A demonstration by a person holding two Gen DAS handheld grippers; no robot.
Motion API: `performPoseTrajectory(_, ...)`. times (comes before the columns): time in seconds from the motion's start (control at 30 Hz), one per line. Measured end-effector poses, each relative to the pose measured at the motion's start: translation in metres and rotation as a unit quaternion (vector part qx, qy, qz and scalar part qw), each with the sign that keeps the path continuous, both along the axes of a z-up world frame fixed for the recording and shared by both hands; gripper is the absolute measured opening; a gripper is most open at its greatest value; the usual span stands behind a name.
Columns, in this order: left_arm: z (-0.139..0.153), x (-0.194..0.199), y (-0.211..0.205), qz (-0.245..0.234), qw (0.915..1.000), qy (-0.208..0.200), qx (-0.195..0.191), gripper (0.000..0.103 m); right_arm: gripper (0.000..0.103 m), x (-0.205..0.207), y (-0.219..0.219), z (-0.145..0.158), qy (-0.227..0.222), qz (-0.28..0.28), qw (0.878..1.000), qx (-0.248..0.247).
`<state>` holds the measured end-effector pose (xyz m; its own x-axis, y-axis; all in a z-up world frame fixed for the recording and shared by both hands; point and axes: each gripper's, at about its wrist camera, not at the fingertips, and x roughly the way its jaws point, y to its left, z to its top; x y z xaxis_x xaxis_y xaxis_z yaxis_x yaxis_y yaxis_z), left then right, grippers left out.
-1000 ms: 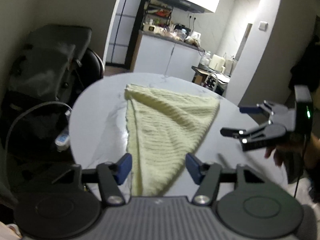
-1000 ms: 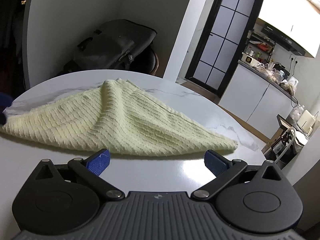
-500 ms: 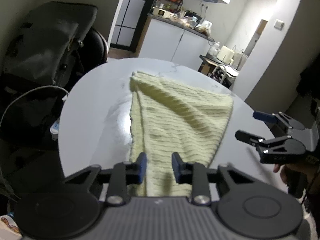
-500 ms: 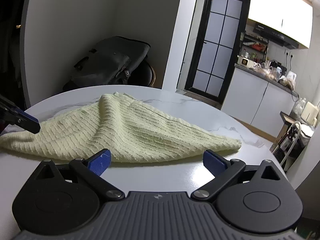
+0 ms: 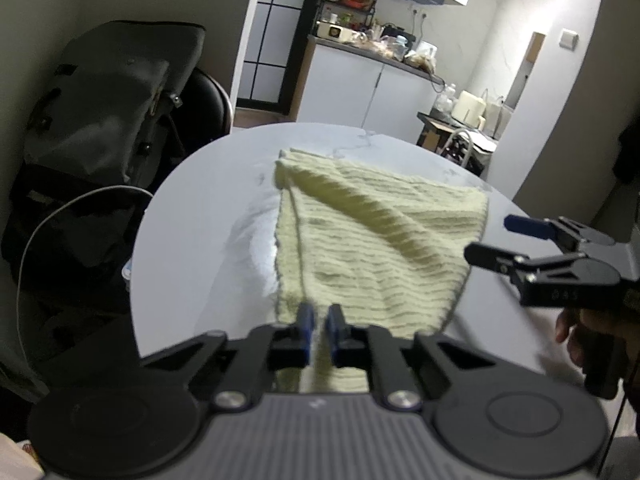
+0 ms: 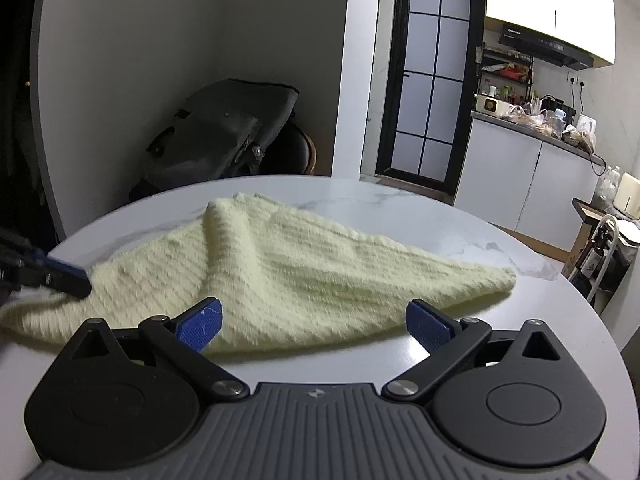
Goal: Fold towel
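Observation:
A pale yellow ribbed towel (image 5: 372,240) lies folded in a rough triangle on the round white table (image 5: 192,216); it also shows in the right wrist view (image 6: 304,272). My left gripper (image 5: 319,322) is shut on the towel's near corner, which is lifted a little off the table; its fingertip shows in the right wrist view (image 6: 68,280) at the towel's left end. My right gripper (image 6: 312,322) is open and empty, just in front of the towel's long edge; it also shows in the left wrist view (image 5: 496,240) to the right of the towel.
A dark bag on a chair (image 5: 112,112) stands beyond the table's far left edge, with a white cable (image 5: 52,216) below it. A kitchen counter (image 5: 376,88) and a glass door (image 6: 428,108) lie behind. A small stand with bottles (image 6: 600,256) is at the right.
My left gripper has closed from wide open onto the towel's near corner and raised it slightly. My right gripper stays open and has edged closer to the towel's edge.

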<state>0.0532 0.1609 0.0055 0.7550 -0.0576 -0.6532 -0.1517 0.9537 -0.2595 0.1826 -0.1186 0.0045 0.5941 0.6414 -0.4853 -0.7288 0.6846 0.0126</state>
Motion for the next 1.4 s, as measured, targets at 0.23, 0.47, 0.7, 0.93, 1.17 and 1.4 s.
performPoseTrajectory(0.23,0.005,-0.007,-0.001,0.01,0.9999,-0.01,-0.008,0.006,0.088,0.021,0.006,-0.004,0.03,-0.038,0.999,0.009)
performPoseTrajectory(0.47,0.011,-0.008,-0.001,0.015,0.9997,-0.02,-0.007,0.006,0.058,0.043,0.004,-0.013,0.069,-0.06,0.996,-0.002)
performPoseTrajectory(0.7,0.01,-0.012,0.005,0.025,0.9994,-0.022,-0.012,0.005,0.058,0.047,0.01,-0.011,0.07,-0.057,0.995,-0.04)
performPoseTrajectory(0.93,0.002,-0.015,0.012,0.037,0.9991,-0.012,-0.017,0.005,0.059,0.045,0.011,-0.011,0.066,-0.056,0.995,-0.045)
performPoseTrajectory(1.17,0.001,-0.019,0.016,0.043,0.9988,-0.004,-0.022,0.02,0.071,0.039,0.01,-0.004,0.061,-0.063,0.995,-0.05)
performPoseTrajectory(1.4,0.001,-0.035,0.015,0.034,0.9994,-0.006,-0.006,0.032,0.077,-0.006,0.009,0.007,0.008,0.006,0.999,-0.047)
